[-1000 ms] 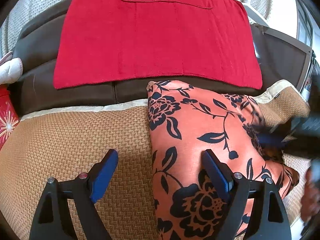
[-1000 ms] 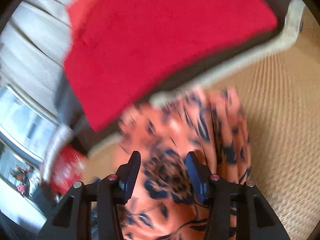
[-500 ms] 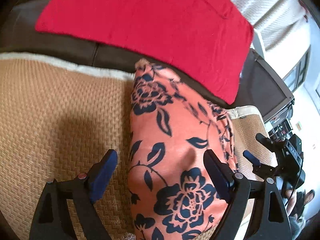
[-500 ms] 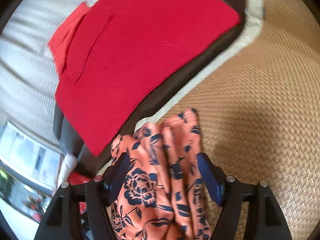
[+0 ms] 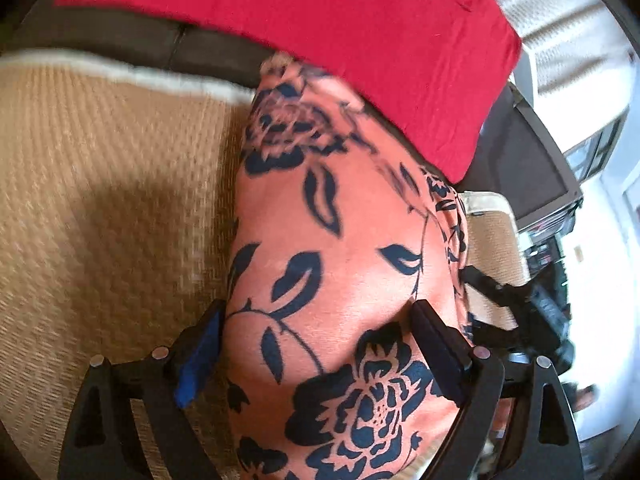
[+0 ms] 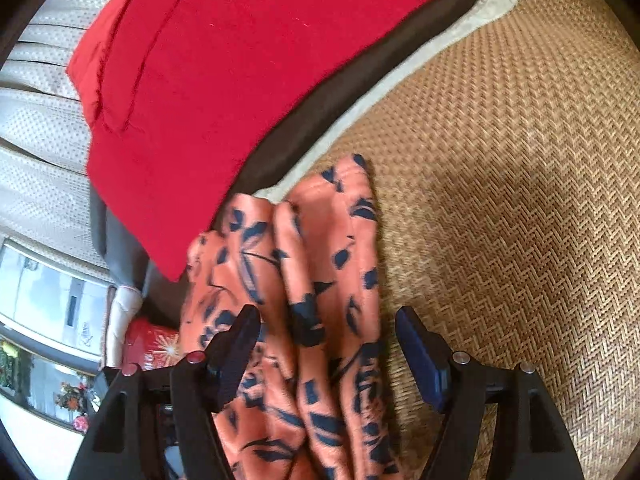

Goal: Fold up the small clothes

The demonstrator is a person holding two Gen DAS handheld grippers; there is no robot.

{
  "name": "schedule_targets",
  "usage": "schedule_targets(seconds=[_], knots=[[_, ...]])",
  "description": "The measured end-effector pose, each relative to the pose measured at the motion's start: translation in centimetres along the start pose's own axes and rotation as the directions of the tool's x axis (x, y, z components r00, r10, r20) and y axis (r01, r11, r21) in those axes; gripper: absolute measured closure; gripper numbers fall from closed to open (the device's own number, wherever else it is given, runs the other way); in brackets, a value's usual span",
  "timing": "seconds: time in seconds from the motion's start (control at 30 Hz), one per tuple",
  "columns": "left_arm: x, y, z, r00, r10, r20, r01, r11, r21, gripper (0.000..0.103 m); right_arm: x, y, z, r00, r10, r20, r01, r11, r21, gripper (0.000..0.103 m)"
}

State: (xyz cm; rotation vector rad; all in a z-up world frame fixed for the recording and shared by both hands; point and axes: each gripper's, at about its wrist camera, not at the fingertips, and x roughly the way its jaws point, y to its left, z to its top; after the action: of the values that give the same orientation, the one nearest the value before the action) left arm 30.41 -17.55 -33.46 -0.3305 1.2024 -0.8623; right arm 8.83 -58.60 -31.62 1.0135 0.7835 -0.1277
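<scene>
An orange garment with dark blue flowers (image 5: 340,248) lies in a long bunched strip on the woven tan mat (image 5: 100,184). My left gripper (image 5: 320,344) is open, its jaws wide apart on either side of the near end of the cloth. The same garment shows gathered in folds in the right wrist view (image 6: 316,280). My right gripper (image 6: 328,340) is open, its jaws wide around the folds. The right gripper also shows at the right edge of the left wrist view (image 5: 520,312).
A red towel (image 5: 320,40) lies flat over the dark brown sofa back (image 5: 208,44) behind the mat; it also shows in the right wrist view (image 6: 240,60). A red patterned cushion (image 6: 156,344) sits at the mat's far side. Furniture and a window stand beyond the sofa.
My right gripper opened from nearly shut to wide. Both grippers moved along and closer to the garment. My left view swung to the right; the cloth now fills the space between its jaws.
</scene>
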Motion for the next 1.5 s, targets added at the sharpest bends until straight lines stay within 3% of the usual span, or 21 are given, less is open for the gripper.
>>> schedule_targets(seconds=[0.1, 0.27, 0.37, 0.43, 0.6, 0.87, 1.13, 1.5], knots=[[0.3, 0.8, 0.0, 0.999, -0.044, -0.001, 0.044, 0.997, -0.06, 0.013, 0.9, 0.4, -0.2, 1.0, 0.025, 0.005, -0.025, 1.0, 0.002, 0.029], [0.8, -0.8, -0.4, 1.0, -0.005, 0.004, 0.005, 1.0, 0.014, 0.013, 3.5, 2.9, -1.2, 0.998, 0.062, -0.028, -0.063, 0.997, -0.047, 0.029], [0.9, -1.7, -0.7, 0.999, 0.023, 0.033, -0.024, 0.998, 0.058, 0.021, 4.8, 4.6, -2.1, 1.0, 0.023, -0.016, -0.024, 0.995, -0.094, 0.029], [0.6, -2.2, -0.7, 0.998, 0.029, 0.064, -0.034, 0.996, 0.084, 0.029, 5.7, 6.3, -2.8, 1.0, -0.023, 0.01, 0.024, 0.989, -0.147, 0.034], [-0.4, -3.2, -1.2, 0.991, 0.047, 0.127, -0.065, 0.988, 0.142, 0.047, 6.2, 8.4, -4.1, 0.996, -0.061, 0.068, 0.073, 0.978, -0.198, 0.058], [-3.0, -3.9, -2.3, 0.979, 0.076, 0.188, -0.112, 0.976, 0.187, 0.054, 7.2, 12.8, -6.1, 0.989, -0.08, 0.126, 0.114, 0.949, -0.296, 0.064], [-7.1, -5.2, -4.7, 0.942, 0.155, 0.297, -0.232, 0.941, 0.246, 0.054, 8.0, 16.5, -8.0, 0.991, -0.026, 0.132, 0.071, 0.935, -0.348, 0.065], [-7.7, -5.0, -5.2, 0.895, 0.22, 0.388, -0.324, 0.919, 0.226, 0.054, 9.5, 21.2, -12.4, 0.992, 0.056, 0.114, -0.006, 0.918, -0.396, 0.065]])
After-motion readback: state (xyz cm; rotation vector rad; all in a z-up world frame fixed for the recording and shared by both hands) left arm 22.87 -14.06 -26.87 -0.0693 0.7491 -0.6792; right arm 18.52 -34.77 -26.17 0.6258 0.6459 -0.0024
